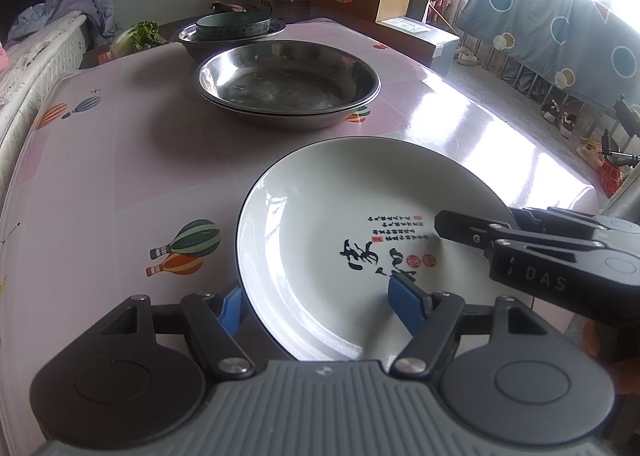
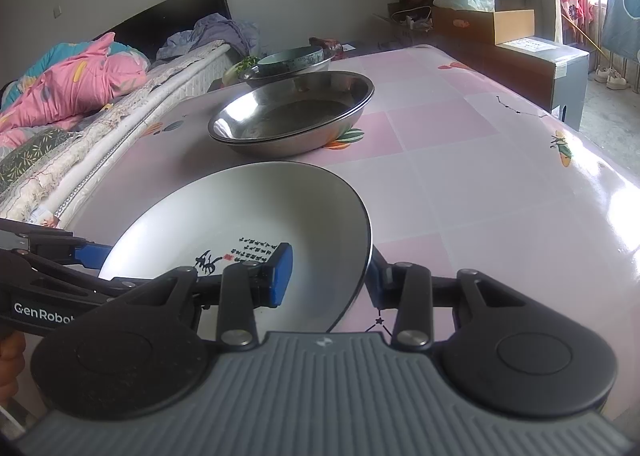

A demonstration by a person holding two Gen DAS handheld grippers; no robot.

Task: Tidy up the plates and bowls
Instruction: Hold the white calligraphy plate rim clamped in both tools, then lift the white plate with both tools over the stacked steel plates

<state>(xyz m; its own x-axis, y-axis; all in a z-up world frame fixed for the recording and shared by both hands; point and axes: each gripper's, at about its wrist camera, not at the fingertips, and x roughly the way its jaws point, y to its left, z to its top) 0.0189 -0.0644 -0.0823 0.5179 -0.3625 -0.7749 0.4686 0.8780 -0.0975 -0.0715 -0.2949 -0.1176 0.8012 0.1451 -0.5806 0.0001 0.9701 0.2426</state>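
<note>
Plate (image 1: 320,216), white w/ dark rim and black calligraphy, sits at near edge of pink balloon-print table (image 1: 120,160), open side up. It's round, so no long axis. Writing is off-centre toward the right gripper's side and reads upside down in left wrist view.

Counts:
- 1 white plate.
- 2 steel basins (image 1: 288,84), nested, mid-table beyond plate, well apart from it.
- 1 more steel basin (image 1: 188,36) at far end, w/ 1 teal bowl (image 1: 234,26) inside it.
- 2 grippers.

Left gripper (image 1: 318,304): jaws wide, straddling plate's near-left rim. One blue pad is outside the rim at table level, the other over the plate's inside. Pads don't look clamped on it.

Right gripper (image 2: 326,276): jaws narrower, astride plate's right rim. One blue pad is inside over the white face, the other is mostly hidden behind the rim. Can't tell if it pinches the rim or just brackets it.
</note>
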